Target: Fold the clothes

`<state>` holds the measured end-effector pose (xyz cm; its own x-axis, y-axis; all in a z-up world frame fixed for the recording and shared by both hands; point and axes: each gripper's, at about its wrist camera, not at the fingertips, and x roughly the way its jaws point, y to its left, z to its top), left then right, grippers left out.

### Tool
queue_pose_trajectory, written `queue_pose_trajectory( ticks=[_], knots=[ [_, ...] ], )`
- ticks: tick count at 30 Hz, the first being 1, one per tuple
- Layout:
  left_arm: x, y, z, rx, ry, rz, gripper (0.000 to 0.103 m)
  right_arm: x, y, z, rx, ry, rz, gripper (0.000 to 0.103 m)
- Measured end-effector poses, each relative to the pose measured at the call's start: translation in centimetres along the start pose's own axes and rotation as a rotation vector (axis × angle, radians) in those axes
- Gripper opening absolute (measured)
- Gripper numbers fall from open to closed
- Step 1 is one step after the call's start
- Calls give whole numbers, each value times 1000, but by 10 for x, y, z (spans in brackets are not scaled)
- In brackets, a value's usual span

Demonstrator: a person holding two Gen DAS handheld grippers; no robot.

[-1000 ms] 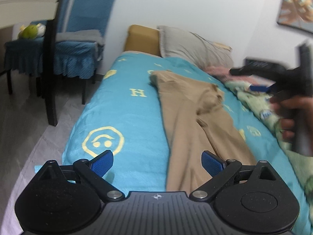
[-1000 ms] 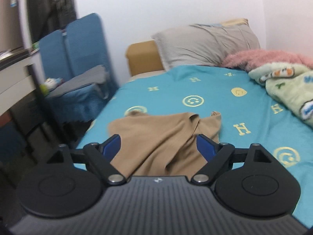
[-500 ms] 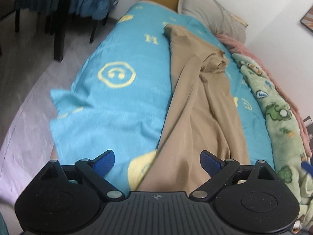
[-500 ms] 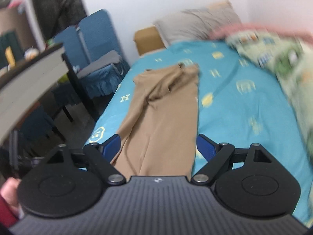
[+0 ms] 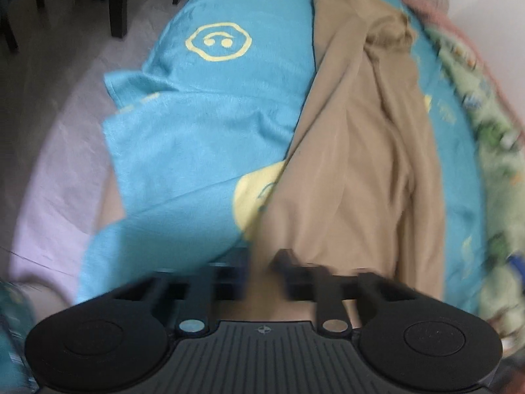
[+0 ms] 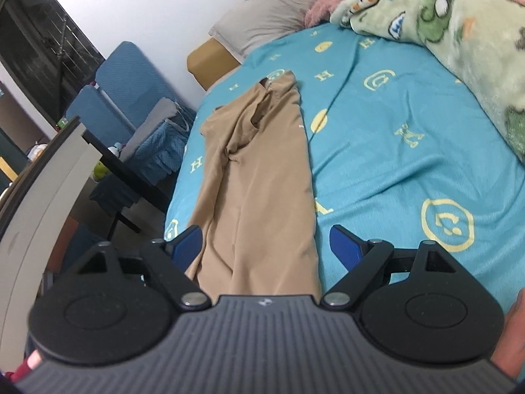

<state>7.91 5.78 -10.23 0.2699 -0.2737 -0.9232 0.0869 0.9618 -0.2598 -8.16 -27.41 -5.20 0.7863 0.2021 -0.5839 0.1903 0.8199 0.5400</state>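
Tan trousers (image 6: 262, 177) lie lengthwise on bed (image 6: 393, 164), waist twd pillow (image 6: 275, 13).

Left wrist view: heavy motion blur, worst on the left gripper (image 5: 262, 262) linkage and green blanket (image 5: 485, 138). Right wrist view sharp. Both: soft even indoor light, no glare, faint shadows. Strong fisheye bending at edges, dark vignette corners. Window (image 6: 42, 42) at left reads black.
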Motion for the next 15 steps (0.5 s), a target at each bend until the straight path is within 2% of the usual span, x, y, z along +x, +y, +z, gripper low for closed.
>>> queue_pose_trajectory(
  ticks=[2,5,8,11,13,14,15],
  knots=[
    [-11,-20,-6,142,-53,75,5,1,-1,-1,-3,16,6,86],
    [-34,-61,-30,416,-191,245,4,4,0,-3,-14,37,11,86],
    [-49,-101,-63,657,-284,327,4,7,-3,-4,0,58,15,86],
    [-50,-137,-97,861,-302,342,4,10,-5,-5,13,79,19,86],
    [-44,-149,-110,917,-234,268,6,12,-7,-5,23,93,22,86],
    [-42,-151,-111,908,-189,213,6,13,-8,-5,27,100,24,86],
    [-40,-152,-112,898,-143,159,11,14,-9,-5,32,107,25,86]
  ],
)
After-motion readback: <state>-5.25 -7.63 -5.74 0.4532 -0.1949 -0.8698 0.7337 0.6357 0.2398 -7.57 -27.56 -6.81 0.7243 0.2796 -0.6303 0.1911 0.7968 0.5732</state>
